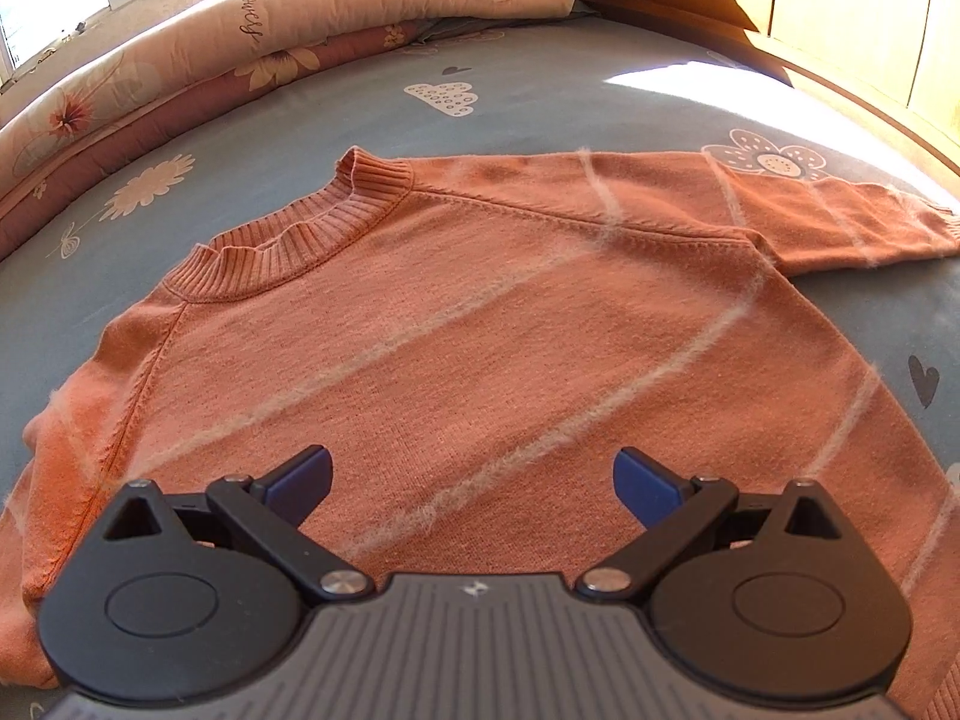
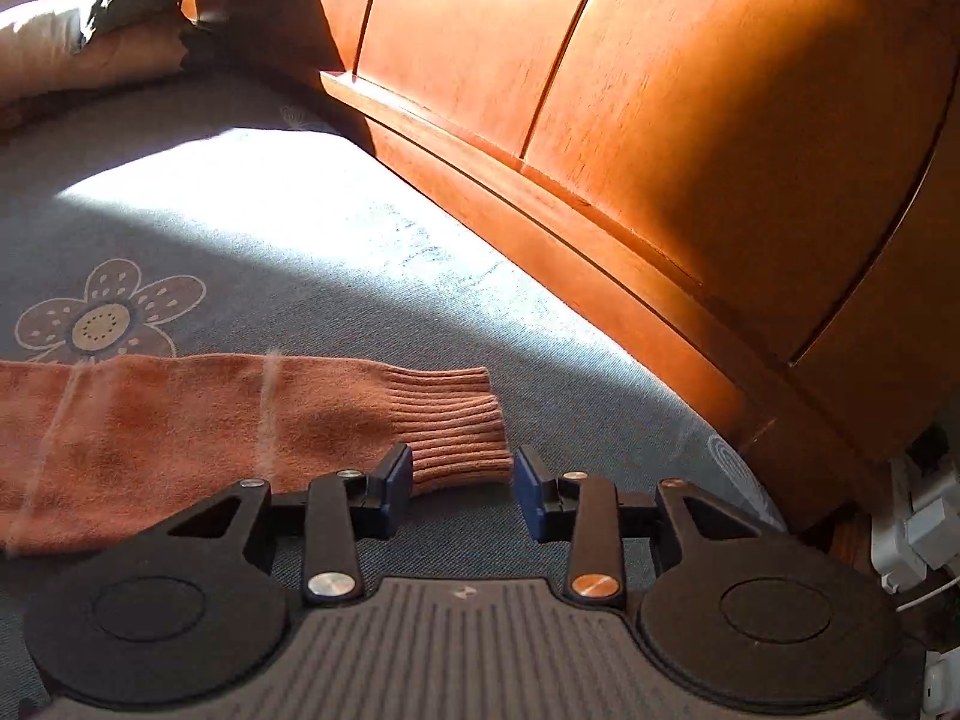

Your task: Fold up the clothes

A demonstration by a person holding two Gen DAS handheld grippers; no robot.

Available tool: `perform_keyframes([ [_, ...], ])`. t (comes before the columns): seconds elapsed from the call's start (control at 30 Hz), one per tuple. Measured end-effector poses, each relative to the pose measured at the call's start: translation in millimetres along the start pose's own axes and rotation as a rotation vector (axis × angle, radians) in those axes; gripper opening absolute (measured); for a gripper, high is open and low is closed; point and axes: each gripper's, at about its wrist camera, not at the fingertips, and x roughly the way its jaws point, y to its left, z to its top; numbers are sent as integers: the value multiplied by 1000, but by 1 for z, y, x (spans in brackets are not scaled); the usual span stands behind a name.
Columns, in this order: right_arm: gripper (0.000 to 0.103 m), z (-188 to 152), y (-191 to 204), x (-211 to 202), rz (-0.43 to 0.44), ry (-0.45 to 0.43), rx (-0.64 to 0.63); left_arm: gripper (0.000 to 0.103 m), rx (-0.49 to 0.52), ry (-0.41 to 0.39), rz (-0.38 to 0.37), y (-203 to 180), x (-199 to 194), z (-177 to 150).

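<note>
Right wrist view: sleeve (image 2: 180, 438) runs left-right on bed (image 2: 300, 228), cuff (image 2: 462, 432) just ahead between right gripper (image 2: 462, 483)'s parted fingers; left gripper (image 1: 471, 480), spread wide, hovers over sweater (image 1: 480, 330) body.

Grey flower-print bed (image 1: 540, 90), orange sweater (image 1: 480, 330) spread flat, quilts (image 1: 240, 30)

left gripper (image 1: 474, 483) | black linkage arms, silver screws, blue pads, grey ribbed body || right gripper (image 2: 462, 486) | same build
</note>
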Motion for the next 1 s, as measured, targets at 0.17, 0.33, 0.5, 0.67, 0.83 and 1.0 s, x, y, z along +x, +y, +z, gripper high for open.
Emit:
perform_keyframes([
  [0.17, 42, -7, -17, 24, 164, 85, 251, 99, -10, 12, -4, -1, 3, -1],
  [0.33, 44, -6, -27, 49, 193, 99, 435, 99, -11, 25, -14, -4, 7, -1],
  [0.5, 20, 9, -23, 59, 232, 114, 391, 99, -7, 28, -23, -9, 9, 0],
  [0.67, 16, 35, -25, 57, 228, 68, 306, 99, -5, 23, -31, -10, 8, 4],
  [0.83, 16, 60, -26, 56, 217, -7, 256, 99, -13, 22, -33, -9, 9, 6],
  [1.0, 30, 49, -13, 71, 159, 90, 180, 99, -39, 23, -40, -7, 10, 6],
])
